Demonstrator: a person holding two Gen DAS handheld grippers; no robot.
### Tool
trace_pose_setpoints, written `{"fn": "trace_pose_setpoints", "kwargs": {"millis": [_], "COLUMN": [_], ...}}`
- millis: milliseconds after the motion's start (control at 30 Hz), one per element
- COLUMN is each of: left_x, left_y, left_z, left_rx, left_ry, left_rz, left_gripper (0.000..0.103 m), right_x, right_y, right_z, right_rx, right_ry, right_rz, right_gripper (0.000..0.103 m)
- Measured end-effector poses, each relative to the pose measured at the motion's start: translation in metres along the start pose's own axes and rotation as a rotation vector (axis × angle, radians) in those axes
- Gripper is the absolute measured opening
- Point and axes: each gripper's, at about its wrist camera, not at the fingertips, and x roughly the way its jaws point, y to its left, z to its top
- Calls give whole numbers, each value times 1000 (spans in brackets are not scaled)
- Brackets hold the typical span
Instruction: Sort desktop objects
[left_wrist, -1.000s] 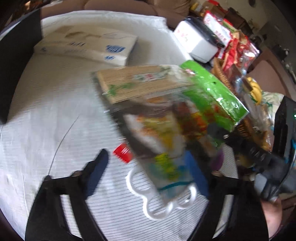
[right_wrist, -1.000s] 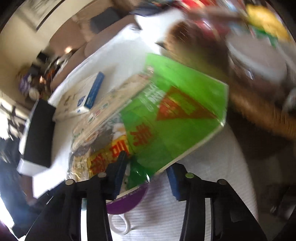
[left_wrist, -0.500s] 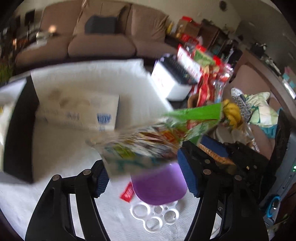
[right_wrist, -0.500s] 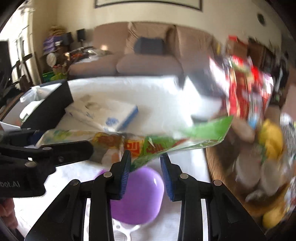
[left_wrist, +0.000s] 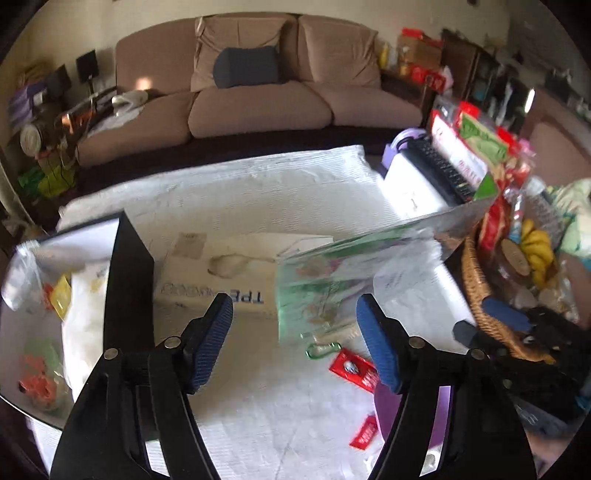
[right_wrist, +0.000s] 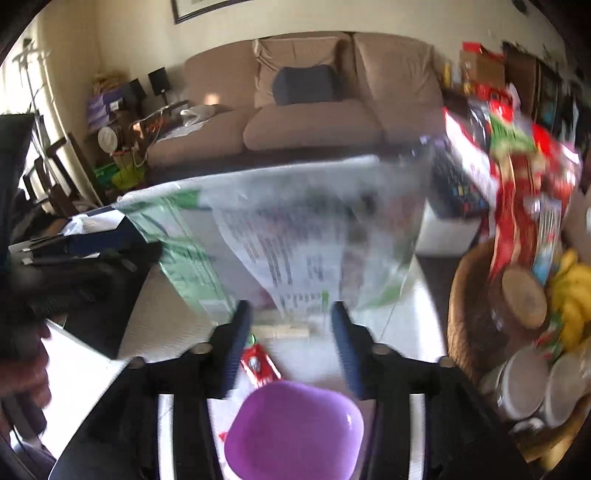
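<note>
The right gripper (right_wrist: 291, 334) is opening, its pads clear of the blurred snack bag (right_wrist: 295, 229) hanging just beyond them. The left gripper (left_wrist: 295, 339) is standing open and empty over the bench (left_wrist: 258, 406). The bag is hiding part of the tissue box (left_wrist: 221, 269); the purple bowl (right_wrist: 293, 430) is lying near, partly cut off.
</note>
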Motion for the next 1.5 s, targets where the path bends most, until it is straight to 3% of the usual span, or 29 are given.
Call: {"fn": "trace_pose_setpoints", "kwargs": {"millis": [100, 233, 467, 633, 733, 933, 1033, 1100, 1167, 1200, 1300, 1333, 1500], "left_x": [6, 33, 17, 15, 25, 54, 67, 73, 79, 83, 83, 81, 54], "left_y": [7, 9, 23, 25, 14, -24, -42, -50, -57, -60, -63, -65, -57], "left_z": [-24, -54, -71, -82, -98, -128, -136, -139, -142, -144, -148, -147, -135], "left_rx": [-9, -38, -77, -31, -22, -25, -26, -23, -11, -10, -14, -4, 11], "left_ry": [16, 104, 43, 69, 109, 210, 249, 264, 286, 303, 317, 317, 269], "left_rz": [-13, -22, -5, -37, -99, -201, -199, -200, -191, -187, -198, -202, -209], "left_gripper": [77, 77, 77, 77, 77, 77, 75, 65, 34, 28, 23, 16, 15], "right_x": [16, 42, 78, 105, 95, 60, 46, 42, 42, 43, 49, 50, 39], "right_y": [-17, -36, 4, 7, 2, -37, -59, -68, -72, -75, -76, -76, -57], "right_z": [-26, -33, 41, 67, 49, -30, -71, -93, -111, -119, -129, -130, -123], "right_rx": [23, 107, 14, 109, 77, -32, -9, 17, 56, 82, 174, 189, 143], "right_ry": [62, 117, 92, 129, 138, 253, 325, 365, 391, 400, 391, 388, 343], "right_rz": [-5, 27, 39, 105, 145, -30, -76, -78, -24, 26, 185, 202, 188], "right_gripper": [57, 57, 57, 57, 58, 63, 72, 72, 71, 65, 32, 26, 24]}}
